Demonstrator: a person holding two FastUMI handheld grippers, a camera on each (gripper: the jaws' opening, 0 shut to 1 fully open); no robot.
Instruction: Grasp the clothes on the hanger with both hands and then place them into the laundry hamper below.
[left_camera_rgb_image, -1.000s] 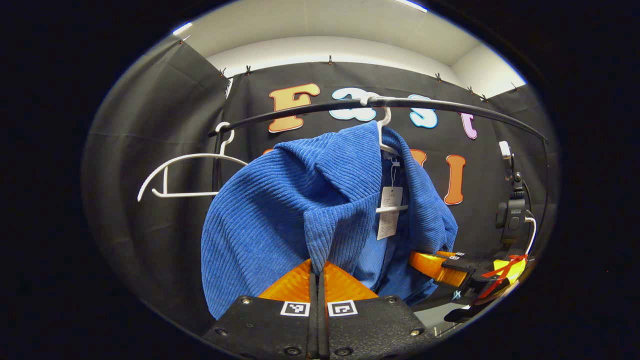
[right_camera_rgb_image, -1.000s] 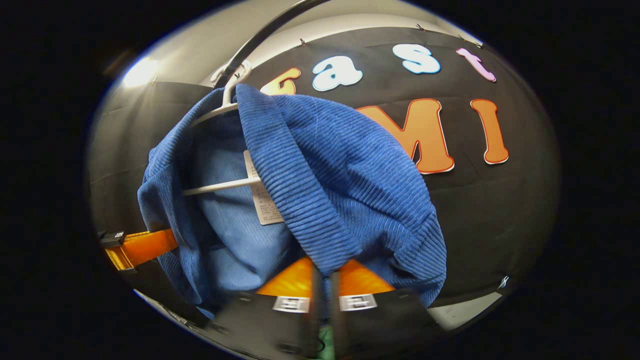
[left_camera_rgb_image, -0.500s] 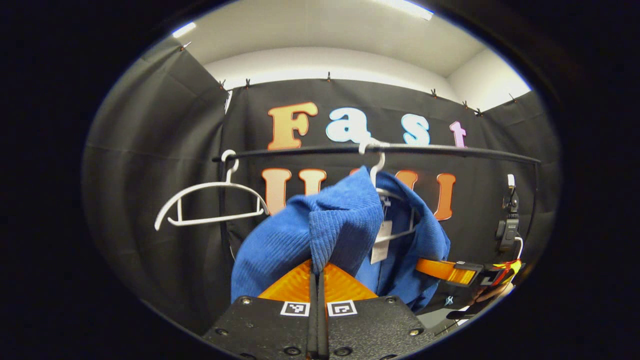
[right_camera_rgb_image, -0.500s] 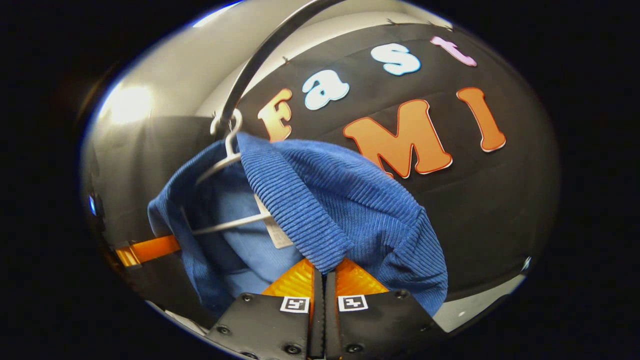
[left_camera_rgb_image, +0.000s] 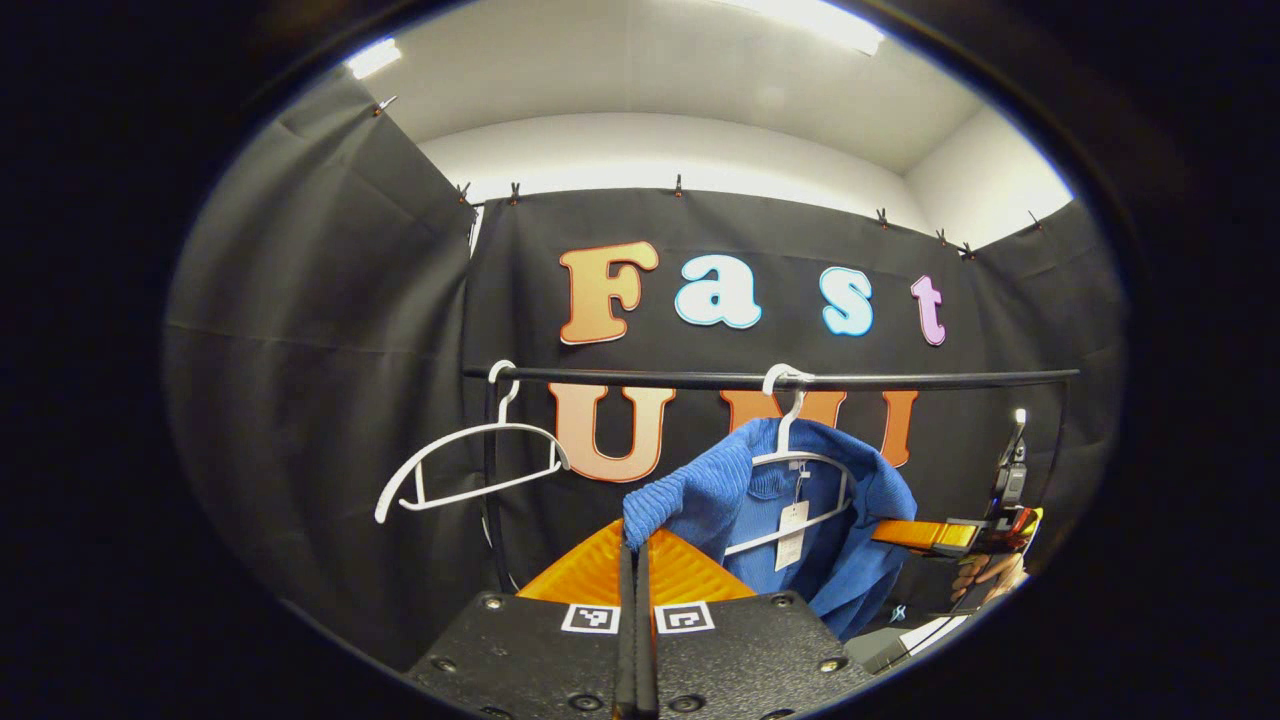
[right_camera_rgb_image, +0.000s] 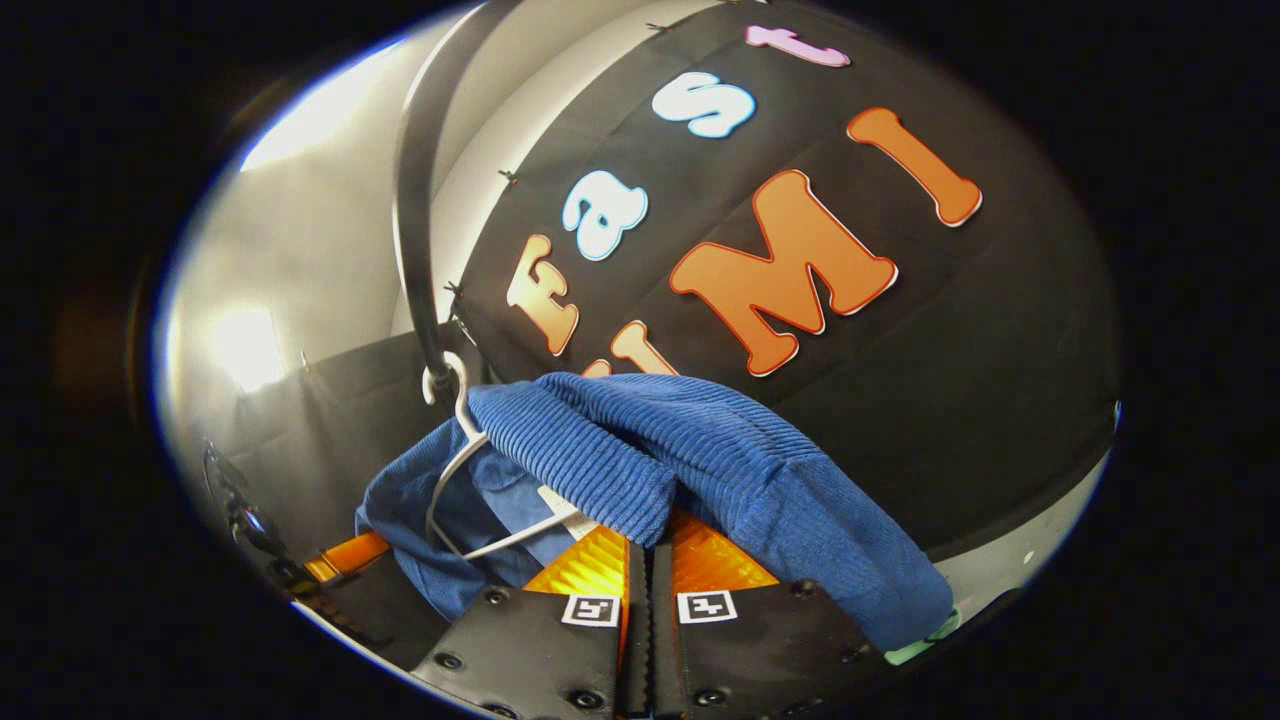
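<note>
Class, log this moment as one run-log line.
left gripper: shut on blue ribbed garment | right gripper: shut on it | white plastic hanger: on rail

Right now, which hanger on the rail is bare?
The left hanger, by the rail's post. The other hanger carries the blue garment both grippers pinch.

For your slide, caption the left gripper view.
Left gripper shut on blue ribbed garment, half off white plastic hanger.
</note>
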